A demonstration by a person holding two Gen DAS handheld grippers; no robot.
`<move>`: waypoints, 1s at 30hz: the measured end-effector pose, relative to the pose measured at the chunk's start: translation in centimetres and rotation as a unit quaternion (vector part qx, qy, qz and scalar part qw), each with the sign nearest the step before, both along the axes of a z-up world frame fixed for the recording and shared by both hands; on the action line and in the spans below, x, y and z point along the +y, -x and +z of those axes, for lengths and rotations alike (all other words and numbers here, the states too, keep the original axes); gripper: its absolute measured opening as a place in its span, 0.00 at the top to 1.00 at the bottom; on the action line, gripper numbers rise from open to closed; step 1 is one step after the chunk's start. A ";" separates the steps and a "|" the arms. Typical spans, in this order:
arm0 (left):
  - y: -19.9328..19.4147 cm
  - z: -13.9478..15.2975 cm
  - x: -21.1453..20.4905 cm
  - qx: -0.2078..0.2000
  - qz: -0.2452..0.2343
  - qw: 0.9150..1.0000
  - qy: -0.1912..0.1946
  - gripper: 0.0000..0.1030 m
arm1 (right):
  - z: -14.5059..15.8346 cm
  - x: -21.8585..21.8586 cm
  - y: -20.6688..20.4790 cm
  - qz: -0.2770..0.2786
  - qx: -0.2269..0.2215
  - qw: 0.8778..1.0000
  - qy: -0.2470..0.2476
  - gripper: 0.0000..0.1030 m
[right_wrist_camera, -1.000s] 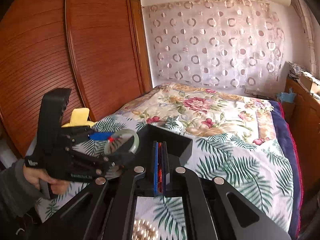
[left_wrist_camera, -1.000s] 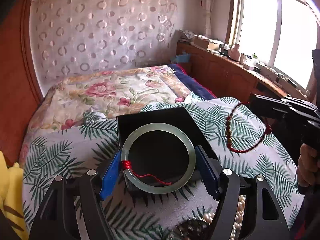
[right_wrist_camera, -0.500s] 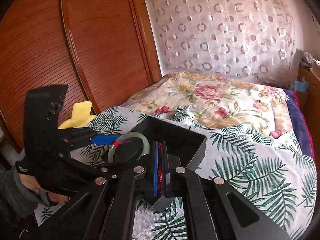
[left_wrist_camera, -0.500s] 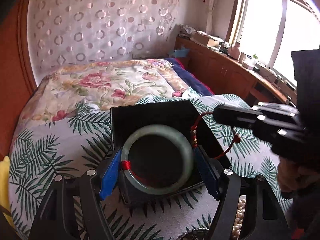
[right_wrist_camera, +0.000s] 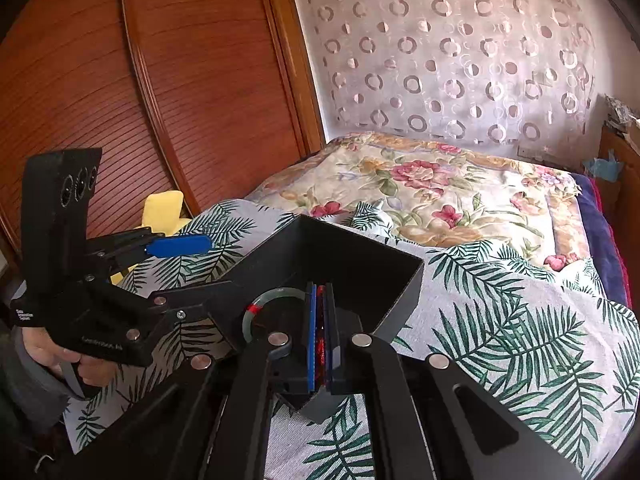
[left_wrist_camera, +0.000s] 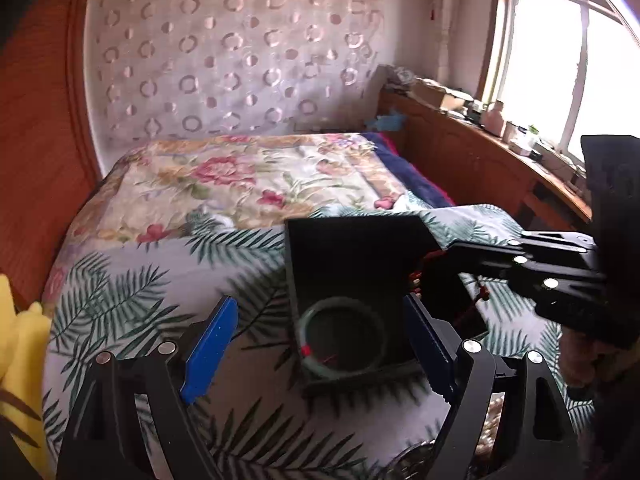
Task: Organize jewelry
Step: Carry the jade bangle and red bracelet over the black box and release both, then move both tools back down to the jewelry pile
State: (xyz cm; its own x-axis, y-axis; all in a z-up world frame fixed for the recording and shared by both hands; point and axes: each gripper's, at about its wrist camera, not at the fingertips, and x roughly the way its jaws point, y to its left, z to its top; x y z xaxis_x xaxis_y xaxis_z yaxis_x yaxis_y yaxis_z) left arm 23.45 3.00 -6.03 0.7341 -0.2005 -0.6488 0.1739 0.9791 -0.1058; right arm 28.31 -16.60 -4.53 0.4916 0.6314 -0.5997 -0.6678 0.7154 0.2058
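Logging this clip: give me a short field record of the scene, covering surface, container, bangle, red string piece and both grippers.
surface: bed with palm-leaf cover
container: open black box on the cover
bangle: green bangle with red thread wrap, lying inside the box
red string piece: red beaded string, pinched in the right gripper over the box
left gripper: jaws opening, pads clear of the bangle
right gripper: shut on the string

Black box on the bed, crowded from both sides.
The right claw [right_wrist_camera: 319, 336] fills the black box [right_wrist_camera: 400, 280] beside the jade bangle [left_wrist_camera: 340, 336]; palm-print bedspread [left_wrist_camera: 140, 300] lies open around.
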 end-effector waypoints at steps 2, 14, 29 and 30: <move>0.2 0.0 0.8 0.001 0.014 1.000 -0.002 0.22 | 0.0 0.3 0.1 0.001 -0.001 1.000 0.004 0.96; 4.5 -1.0 3.0 0.007 0.044 0.999 -0.005 0.22 | 0.9 -0.1 1.4 -0.015 -0.016 0.999 0.026 0.69; 10.0 -1.5 0.8 0.022 0.011 1.000 -0.017 0.21 | -1.1 -4.7 8.7 -0.060 0.003 0.996 0.059 0.69; 10.5 -1.5 0.5 0.022 0.007 1.000 -0.017 0.21 | -1.3 -5.0 9.3 -0.063 0.003 0.996 0.061 0.69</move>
